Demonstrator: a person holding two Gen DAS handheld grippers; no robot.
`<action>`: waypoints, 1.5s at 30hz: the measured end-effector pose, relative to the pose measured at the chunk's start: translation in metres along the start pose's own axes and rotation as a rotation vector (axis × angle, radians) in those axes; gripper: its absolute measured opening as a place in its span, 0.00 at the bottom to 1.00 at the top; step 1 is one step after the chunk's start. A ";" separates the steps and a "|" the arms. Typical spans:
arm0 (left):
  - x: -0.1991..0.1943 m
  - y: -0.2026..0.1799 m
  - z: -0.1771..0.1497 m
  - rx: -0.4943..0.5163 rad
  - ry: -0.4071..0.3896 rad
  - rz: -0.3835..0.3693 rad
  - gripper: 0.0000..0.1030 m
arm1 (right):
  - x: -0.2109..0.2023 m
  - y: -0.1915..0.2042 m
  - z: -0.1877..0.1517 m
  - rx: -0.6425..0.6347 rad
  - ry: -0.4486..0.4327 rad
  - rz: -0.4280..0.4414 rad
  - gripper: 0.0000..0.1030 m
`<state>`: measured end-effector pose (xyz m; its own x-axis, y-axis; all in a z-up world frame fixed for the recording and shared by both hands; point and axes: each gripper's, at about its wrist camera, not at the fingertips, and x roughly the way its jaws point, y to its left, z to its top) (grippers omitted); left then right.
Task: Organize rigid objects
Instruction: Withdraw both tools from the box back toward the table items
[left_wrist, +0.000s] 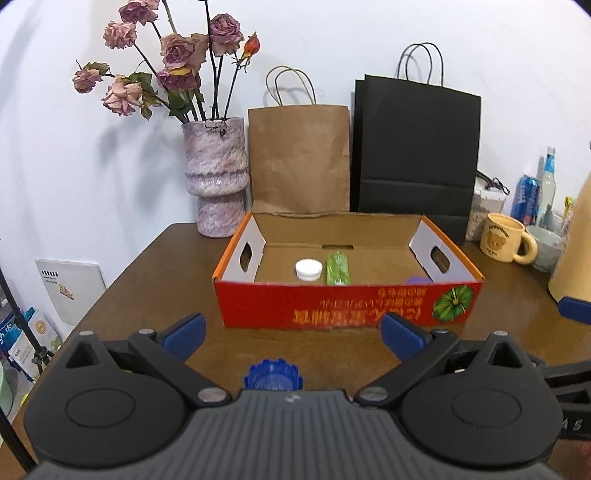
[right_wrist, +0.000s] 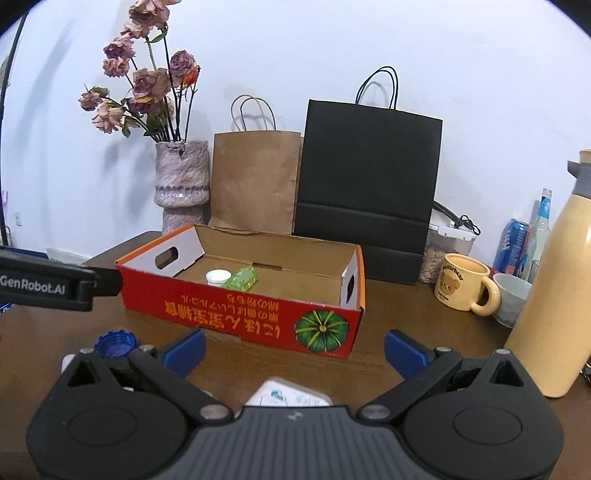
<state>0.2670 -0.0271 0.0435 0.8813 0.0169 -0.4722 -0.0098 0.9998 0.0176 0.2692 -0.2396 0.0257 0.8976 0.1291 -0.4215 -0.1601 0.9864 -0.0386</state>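
Nearest the left wrist camera: a blue toothed cap (left_wrist: 273, 376) on the brown table (left_wrist: 147, 280), lying low between the spread fingers of the left gripper (left_wrist: 293, 334), close in against the gripper body and short of the blue pads (left_wrist: 186, 330). The jaws stand wide apart, holding nothing. The cap is round, so it offers no long axis to align to.

Nearest the right wrist camera: a white packet (right_wrist: 286, 396) with faint blue print, unreadable, partly hidden under the body of the right gripper (right_wrist: 295, 345). Those fingers are likewise released and empty. From this view the blue cap sits at the near left, outside the right gripper's left finger, so the left gripper is judged the nearer one for it.

Straight ahead, beyond both grippers, sits the red cardboard box (left_wrist: 332, 306), open-topped. Inside are a white lid (left_wrist: 307, 269) and, just beside it on the right, a green transparent piece (left_wrist: 337, 268) with its long axis running near to far.

Writing: the box front carries orange East Asian characters, upside down, beside a green pumpkin picture (right_wrist: 321, 329). "GenRobot.AI" is legible on the left gripper's side in the right view. The yellow mug (right_wrist: 465, 282) shows a bear; its lettering is too small to read.
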 end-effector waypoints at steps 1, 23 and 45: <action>-0.002 0.000 -0.003 0.005 0.004 0.001 1.00 | -0.003 0.000 -0.002 0.001 0.001 0.000 1.00; -0.039 0.004 -0.057 0.031 0.084 -0.016 1.00 | -0.049 0.006 -0.057 -0.007 0.071 0.032 1.00; -0.025 0.023 -0.091 0.143 0.131 -0.073 1.00 | -0.046 0.012 -0.078 0.006 0.113 0.033 1.00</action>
<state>0.2016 -0.0030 -0.0246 0.8085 -0.0447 -0.5869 0.1273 0.9868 0.1002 0.1943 -0.2418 -0.0265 0.8397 0.1491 -0.5222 -0.1856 0.9825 -0.0179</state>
